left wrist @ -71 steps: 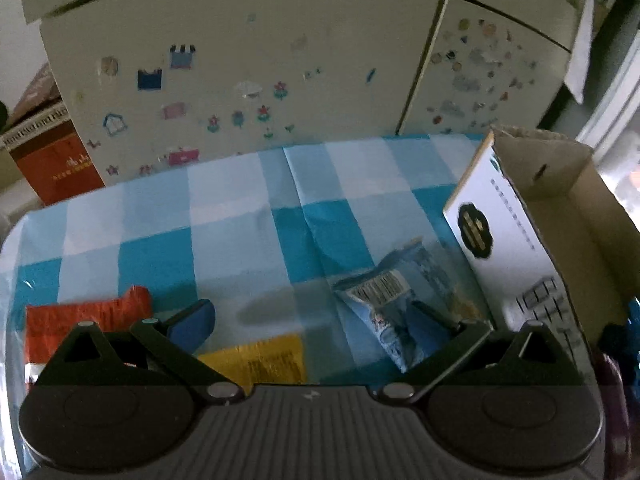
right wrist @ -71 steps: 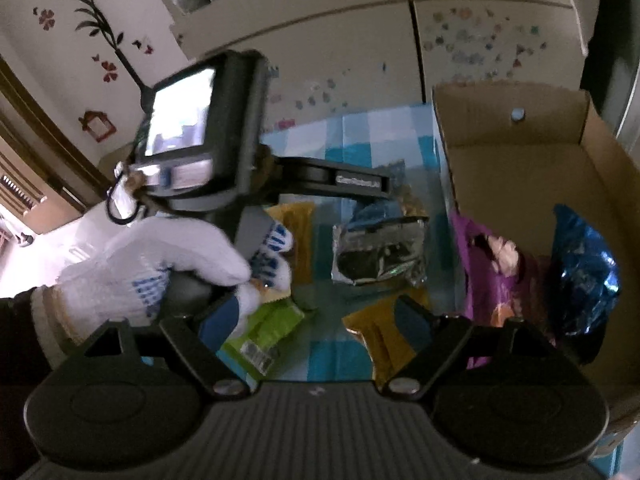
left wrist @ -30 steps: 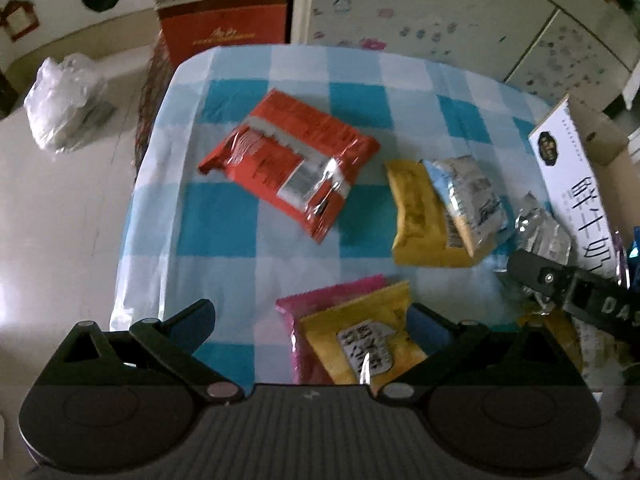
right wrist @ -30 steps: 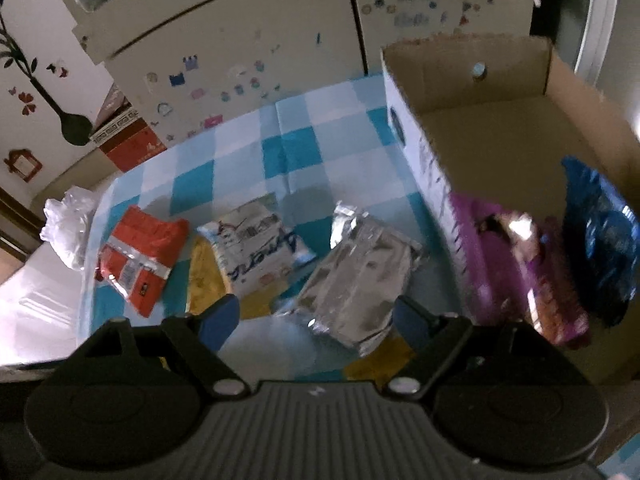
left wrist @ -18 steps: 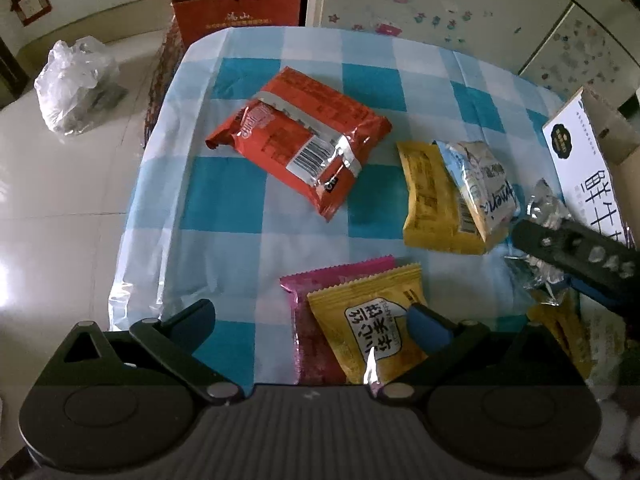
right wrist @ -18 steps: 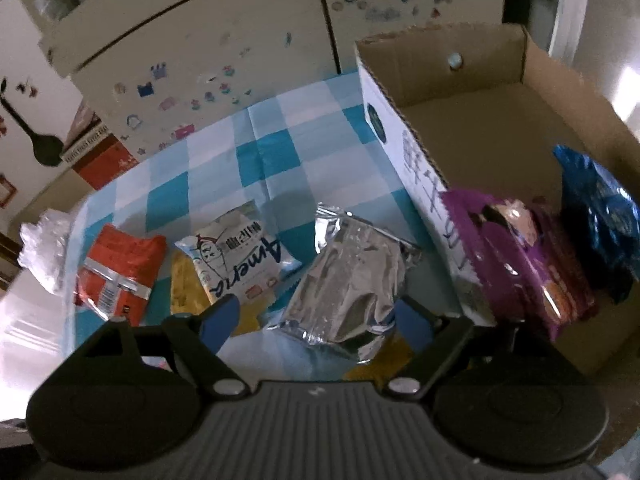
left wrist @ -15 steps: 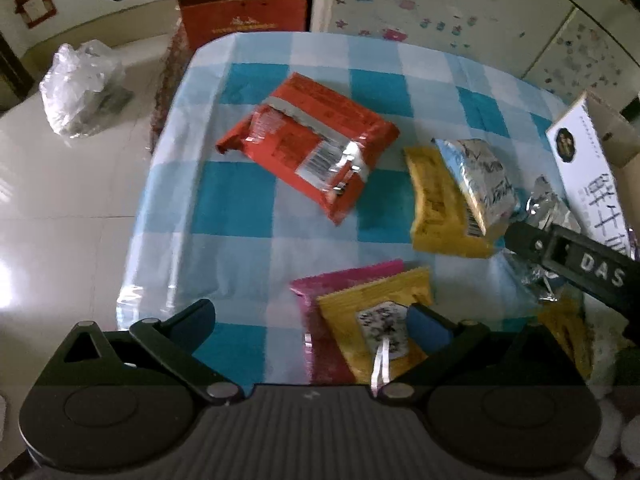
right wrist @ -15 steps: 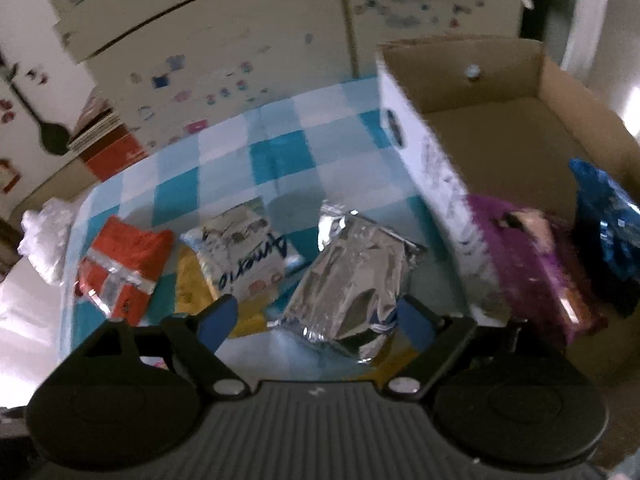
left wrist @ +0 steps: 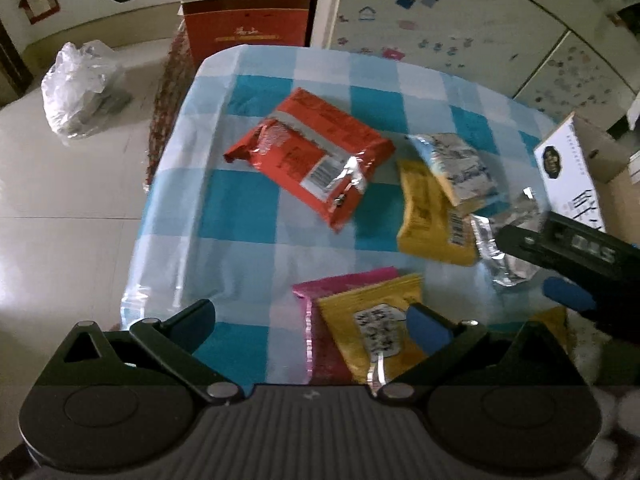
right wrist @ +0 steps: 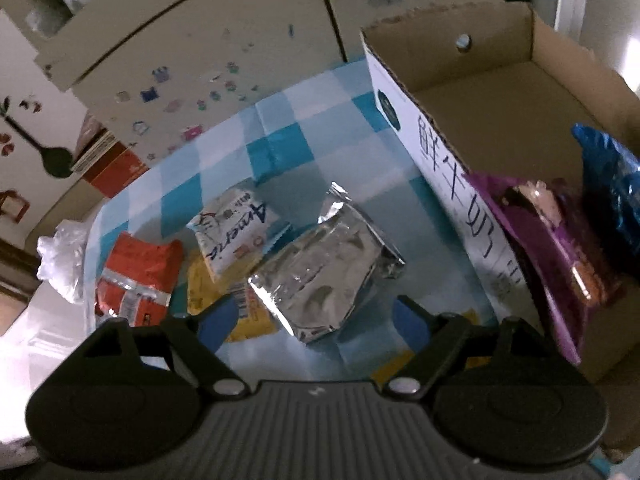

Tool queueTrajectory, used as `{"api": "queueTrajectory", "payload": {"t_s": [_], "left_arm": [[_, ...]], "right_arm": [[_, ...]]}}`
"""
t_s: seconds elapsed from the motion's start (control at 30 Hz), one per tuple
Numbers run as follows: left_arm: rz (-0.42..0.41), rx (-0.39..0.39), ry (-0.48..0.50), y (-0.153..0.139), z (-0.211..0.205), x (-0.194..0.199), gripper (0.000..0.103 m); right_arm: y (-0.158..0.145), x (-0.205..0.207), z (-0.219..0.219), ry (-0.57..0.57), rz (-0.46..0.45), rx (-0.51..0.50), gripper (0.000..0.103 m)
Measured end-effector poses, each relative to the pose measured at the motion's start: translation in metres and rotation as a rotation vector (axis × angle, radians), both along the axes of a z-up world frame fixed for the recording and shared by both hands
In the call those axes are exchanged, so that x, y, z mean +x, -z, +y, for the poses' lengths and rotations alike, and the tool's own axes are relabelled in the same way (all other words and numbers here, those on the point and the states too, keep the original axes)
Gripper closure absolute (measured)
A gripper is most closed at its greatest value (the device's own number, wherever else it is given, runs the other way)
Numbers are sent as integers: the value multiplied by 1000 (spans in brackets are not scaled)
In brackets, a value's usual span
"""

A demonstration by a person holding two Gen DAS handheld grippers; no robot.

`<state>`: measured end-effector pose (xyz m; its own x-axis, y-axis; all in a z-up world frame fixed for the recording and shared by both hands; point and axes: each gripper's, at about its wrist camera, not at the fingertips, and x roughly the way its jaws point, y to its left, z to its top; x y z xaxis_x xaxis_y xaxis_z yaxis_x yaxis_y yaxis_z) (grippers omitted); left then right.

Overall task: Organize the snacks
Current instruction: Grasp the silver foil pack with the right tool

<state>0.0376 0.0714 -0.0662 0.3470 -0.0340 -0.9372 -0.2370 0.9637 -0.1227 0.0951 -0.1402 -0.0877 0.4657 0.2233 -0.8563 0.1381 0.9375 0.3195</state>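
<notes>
Fingers [left wrist: 426, 326] of the left gripper [left wrist: 308, 314] stand wide apart with nothing between them. They hang over the near edge of the desk [left wrist: 248, 208], likely so the hand can drop onto whichever packet lies closest. The right gripper [right wrist: 314, 316] is also spread, though its fingers have just been closing a little. They frame the silver packet [right wrist: 324, 276] below without pressing on it, which reads as lining up for the next pick.

One desk under a blue checked cloth carries everything. One cardboard box [right wrist: 440, 168] sits at its right side with the open top up, and it looks like the place where the snacks are being collected. Two packets are already inside it, leaning on the near wall: one purple packet [right wrist: 552, 232] and one blue packet [right wrist: 612, 176].

Seven packets lie loose on the cloth, as far as I can count:
- One red packet [left wrist: 312, 160], the biggest, lies alone toward the far left.
- One silver packet lies just beside the box.
- Three are yellow. One long yellow packet [left wrist: 428, 220] is in the middle, one labelled yellow packet [left wrist: 372, 312] is at the near edge, and a third yellow packet [left wrist: 556, 320] is half hidden under the right gripper.
- One white packet [left wrist: 456, 168] rests across the long yellow one.
- One pink packet [left wrist: 320, 292] is tucked under the labelled yellow one.
</notes>
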Motion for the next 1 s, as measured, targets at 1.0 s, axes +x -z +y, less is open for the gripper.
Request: {"api": "queueTrajectory", "payload": {"t_s": [1.0], "left_arm": [[-7,26,44,17,-11,11,7]], "right_arm": [[8,-1,13,-152,8,37,36]]}}
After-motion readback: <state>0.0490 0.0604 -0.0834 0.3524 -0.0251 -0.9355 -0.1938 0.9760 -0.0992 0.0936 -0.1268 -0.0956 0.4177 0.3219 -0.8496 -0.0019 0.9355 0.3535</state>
